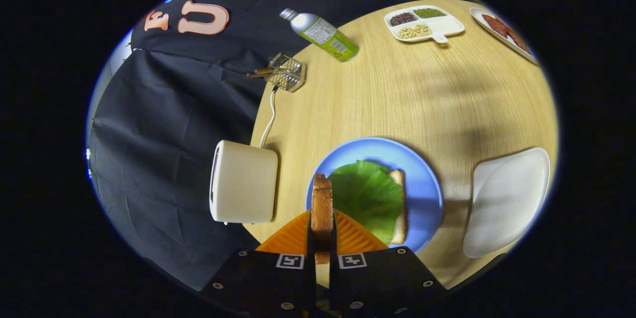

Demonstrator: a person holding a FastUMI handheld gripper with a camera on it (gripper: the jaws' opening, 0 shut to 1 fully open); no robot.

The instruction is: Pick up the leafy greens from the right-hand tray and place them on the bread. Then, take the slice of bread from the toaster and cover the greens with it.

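Observation:
My gripper is shut on a toasted bread slice, held on edge between both fingers. Just beyond the fingers lies a blue plate on the wooden table. On the plate rests a slice of bread with a green leaf spread over it. The held slice hangs above the plate's near left part. The cream toaster stands to the left of the plate at the table's edge, its cord running away from it.
A white tray sits to the right of the plate. Far across the table are a divided dish of beans, a plate with reddish food, a green bottle lying down and a small wire rack.

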